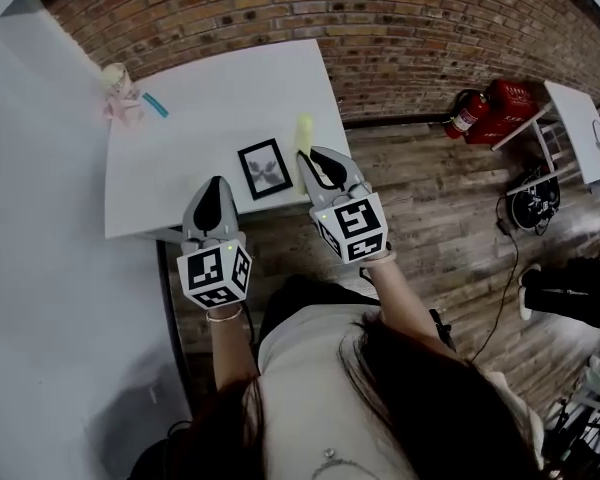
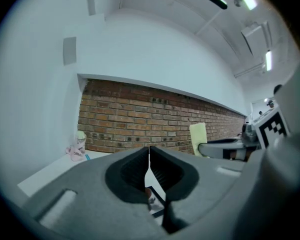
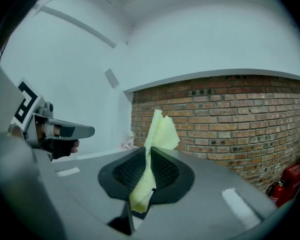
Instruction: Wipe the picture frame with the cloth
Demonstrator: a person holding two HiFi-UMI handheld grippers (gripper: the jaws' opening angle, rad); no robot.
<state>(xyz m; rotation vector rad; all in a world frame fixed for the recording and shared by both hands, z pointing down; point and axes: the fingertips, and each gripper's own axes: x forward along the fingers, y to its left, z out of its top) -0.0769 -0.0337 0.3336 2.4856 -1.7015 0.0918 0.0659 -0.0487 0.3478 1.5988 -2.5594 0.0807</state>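
A small black picture frame (image 1: 263,168) lies flat on the white table (image 1: 180,148), near its front edge. My right gripper (image 1: 304,154) hovers just right of the frame, shut on a pale yellow cloth (image 1: 305,128). In the right gripper view the cloth (image 3: 162,131) stands up from between the closed jaws. My left gripper (image 1: 216,181) hangs over the table's front edge, left of the frame. Its jaws (image 2: 149,156) are shut with nothing between them, and a corner of the frame (image 2: 155,204) shows below them. Both grippers point roughly level toward the brick wall.
A pink object (image 1: 120,96) and a blue stick (image 1: 155,104) sit at the table's far left corner. The brick wall (image 1: 410,28) runs behind the table. On the wooden floor to the right are red fire extinguishers (image 1: 467,113), a second white table (image 1: 580,128) and cables.
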